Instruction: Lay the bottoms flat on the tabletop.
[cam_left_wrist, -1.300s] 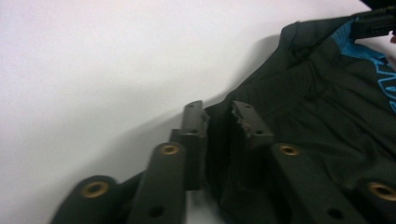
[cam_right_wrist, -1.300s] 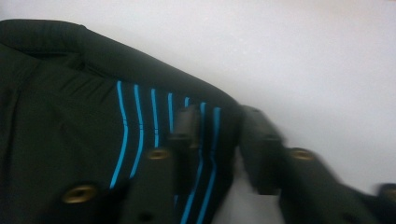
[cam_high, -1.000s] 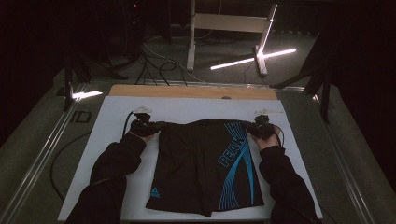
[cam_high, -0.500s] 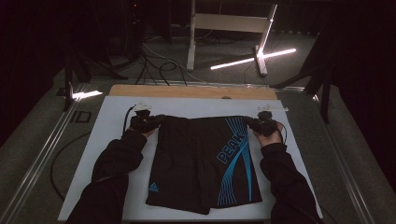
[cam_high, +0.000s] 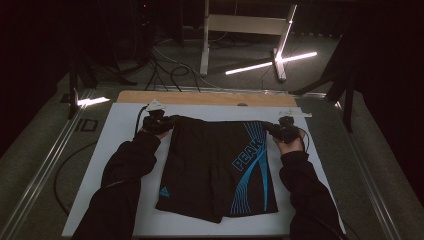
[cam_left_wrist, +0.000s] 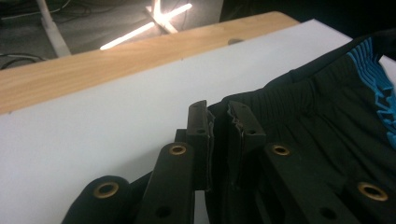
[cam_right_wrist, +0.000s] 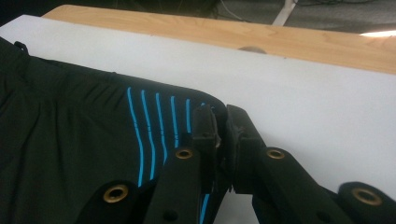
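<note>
Left gripper (cam_high: 167, 121): jaws clenched on the waistband corner of the black shorts (cam_high: 215, 165), at the garment's far left corner as seen from the high view. In the left gripper view (cam_left_wrist: 219, 119) the ribbed elastic edge of the shorts (cam_left_wrist: 317, 121) runs in between the two black jaws, which stand nearly together with cloth pinched between them.

Right gripper (cam_high: 274, 129): jaws likewise clamped on the opposite waistband corner, far right. The right gripper view (cam_right_wrist: 219, 116) shows the fabric of the shorts (cam_right_wrist: 84, 140) with thin blue stripes drawn up into the narrow gap between the jaws.

Shorts: lying flat on the white mat (cam_high: 125, 135), waistband toward the far edge, legs toward the person. Waistband stretched between the two grippers. Blue "PEAK" lettering and curved blue lines run down the right leg; a small blue logo sits low on the left leg.

Person: dark sleeves (cam_high: 125, 175) enter from the near edge on either side of the garment.

Surroundings: the white mat covers a wooden table (cam_high: 200, 97), whose bare strip shows along the far side. Beyond it, a lit tube lamp (cam_high: 270, 62) lies on the floor beside a pale metal frame (cam_high: 245, 25)
</note>
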